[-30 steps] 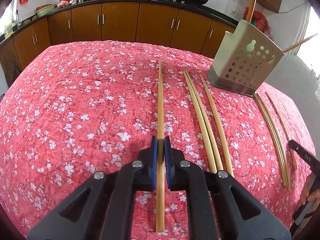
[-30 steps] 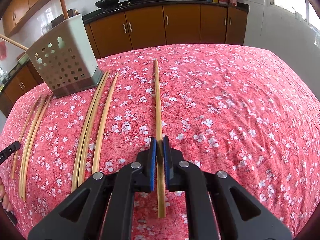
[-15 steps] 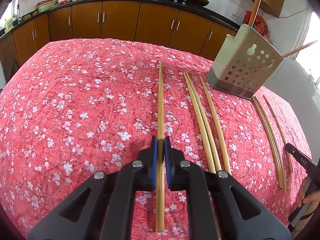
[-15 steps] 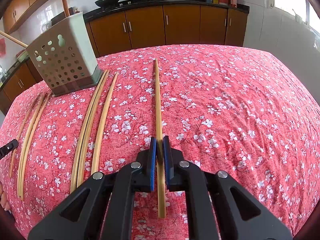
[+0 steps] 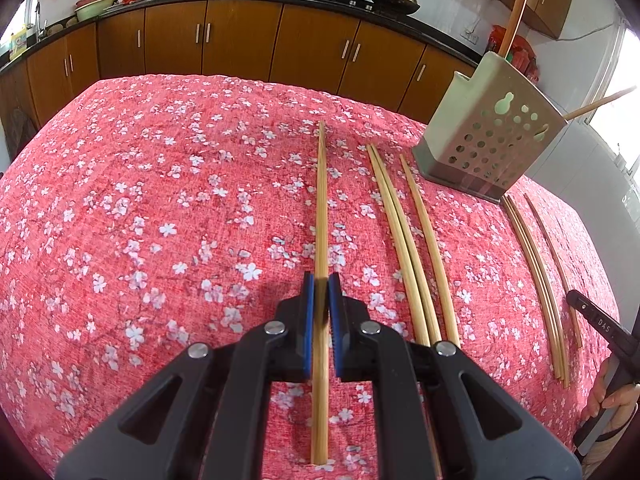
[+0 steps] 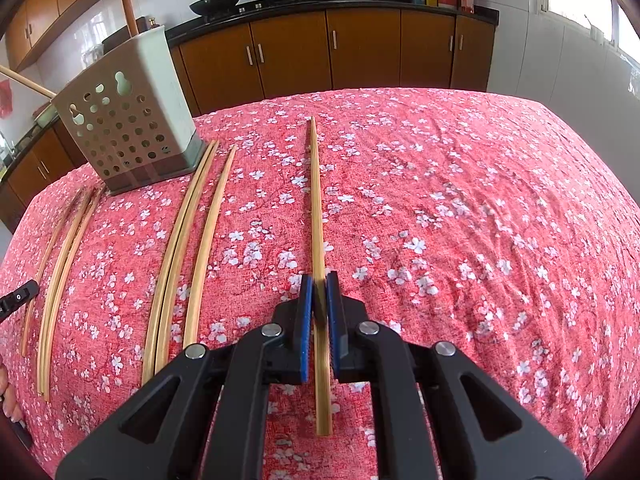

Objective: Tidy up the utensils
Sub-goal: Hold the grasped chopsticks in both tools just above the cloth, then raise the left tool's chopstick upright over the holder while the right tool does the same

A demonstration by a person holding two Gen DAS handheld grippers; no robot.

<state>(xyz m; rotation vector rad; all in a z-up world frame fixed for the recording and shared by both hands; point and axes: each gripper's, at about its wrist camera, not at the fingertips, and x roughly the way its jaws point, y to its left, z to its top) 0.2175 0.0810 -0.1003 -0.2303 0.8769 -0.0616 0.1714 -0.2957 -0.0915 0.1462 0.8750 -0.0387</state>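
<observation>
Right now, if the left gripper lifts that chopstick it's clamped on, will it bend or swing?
Probably stays stiff: the chopstick looks like straight, thin bamboo. It may tip forward, since the left gripper grips near its back end.

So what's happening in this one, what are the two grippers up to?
A person is sorting chopsticks on a table with a red floral cloth. The left gripper is shut on one chopstick, and the right gripper is shut on another chopstick. More chopsticks lie loose in rows on the cloth. The perforated holder already has a couple standing in it.
</observation>
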